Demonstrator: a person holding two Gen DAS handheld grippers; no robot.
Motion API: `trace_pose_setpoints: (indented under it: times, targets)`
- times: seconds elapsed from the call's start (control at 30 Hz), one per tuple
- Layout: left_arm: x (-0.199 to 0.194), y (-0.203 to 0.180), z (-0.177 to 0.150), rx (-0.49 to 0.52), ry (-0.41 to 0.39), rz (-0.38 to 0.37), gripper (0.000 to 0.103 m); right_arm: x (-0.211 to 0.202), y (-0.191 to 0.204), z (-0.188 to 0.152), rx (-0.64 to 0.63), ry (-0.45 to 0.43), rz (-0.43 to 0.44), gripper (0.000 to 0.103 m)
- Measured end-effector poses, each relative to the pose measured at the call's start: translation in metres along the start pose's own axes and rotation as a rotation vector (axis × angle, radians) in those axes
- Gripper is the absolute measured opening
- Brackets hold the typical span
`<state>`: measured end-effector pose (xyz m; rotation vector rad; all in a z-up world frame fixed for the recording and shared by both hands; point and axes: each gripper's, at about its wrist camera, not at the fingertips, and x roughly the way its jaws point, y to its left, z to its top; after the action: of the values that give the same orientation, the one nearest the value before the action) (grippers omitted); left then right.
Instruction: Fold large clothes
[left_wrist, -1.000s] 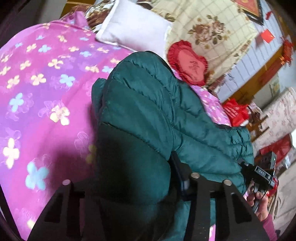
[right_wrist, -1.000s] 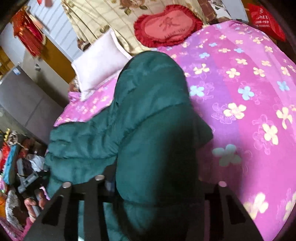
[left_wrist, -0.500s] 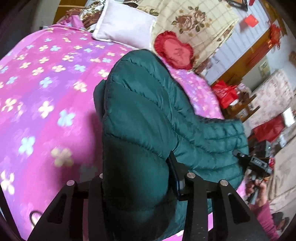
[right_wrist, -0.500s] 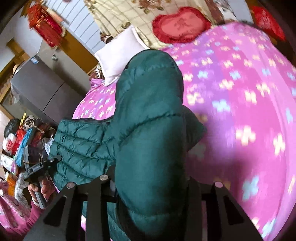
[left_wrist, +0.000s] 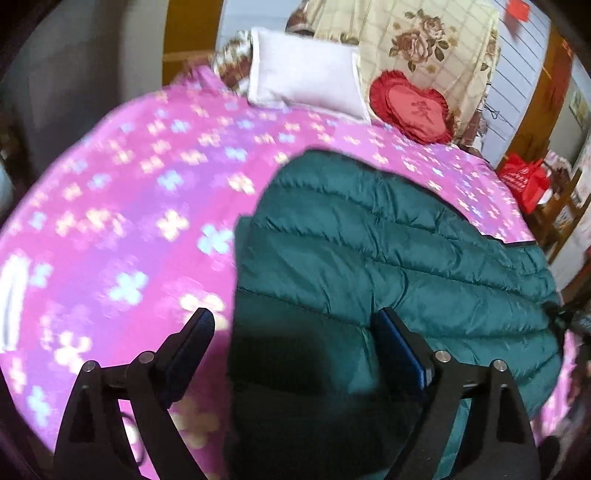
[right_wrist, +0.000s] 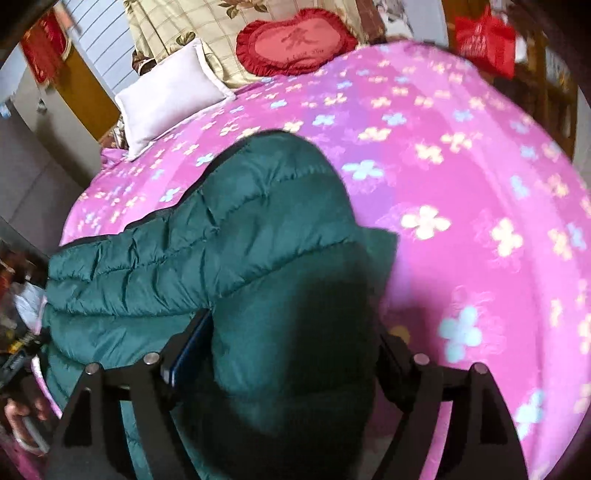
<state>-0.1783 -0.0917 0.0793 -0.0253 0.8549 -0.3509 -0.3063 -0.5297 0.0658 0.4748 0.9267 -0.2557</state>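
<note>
Green quilted puffer jacket (left_wrist: 369, 258) lies folded on your floral bedspread (left_wrist: 110, 221); both your left gripper (left_wrist: 295, 332) and right gripper (right_wrist: 295, 332) have just spread their jaws apart around it

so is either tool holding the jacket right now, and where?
Neither. Both tools' jaws have just been opening: the left tool and right tool stand open around folds of the green puffer jacket, released on the bedspread.

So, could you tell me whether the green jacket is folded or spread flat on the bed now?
Folded, at least partly: the green jacket lies doubled over itself on the pink bedspread, its upper layer ending in a rounded fold.
</note>
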Motion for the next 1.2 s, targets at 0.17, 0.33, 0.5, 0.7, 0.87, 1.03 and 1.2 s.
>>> trace_pose_setpoints:
  times: [0.17, 0.33, 0.5, 0.7, 0.87, 1.03, 1.2]
  targets:
    - [-0.028, -0.008, -0.003, 0.045, -0.095, 0.076, 0.069, -0.047, 0.018, -0.009, -0.051, -0.11, -0.065, 0.084]
    - [-0.043, -0.02, -0.01, 0.053, -0.128, 0.082, 0.069, -0.081, 0.044, -0.021, -0.07, -0.188, -0.025, 0.095]
    - [-0.049, -0.035, -0.016, 0.062, -0.153, 0.09, 0.069, -0.083, 0.074, -0.04, -0.087, -0.209, 0.012, 0.095]
    - [-0.05, -0.054, -0.026, 0.087, -0.151, 0.097, 0.069, -0.068, 0.097, -0.059, -0.097, -0.199, -0.003, 0.096]
    - [-0.048, -0.064, -0.032, 0.102, -0.154, 0.095, 0.069, -0.06, 0.114, -0.07, -0.107, -0.203, -0.002, 0.096]
    - [-0.046, -0.072, -0.038, 0.102, -0.154, 0.092, 0.069, -0.052, 0.133, -0.08, -0.154, -0.198, -0.036, 0.096]
    - [-0.044, -0.076, -0.041, 0.104, -0.157, 0.109, 0.069, -0.052, 0.144, -0.087, -0.187, -0.209, -0.049, 0.096]
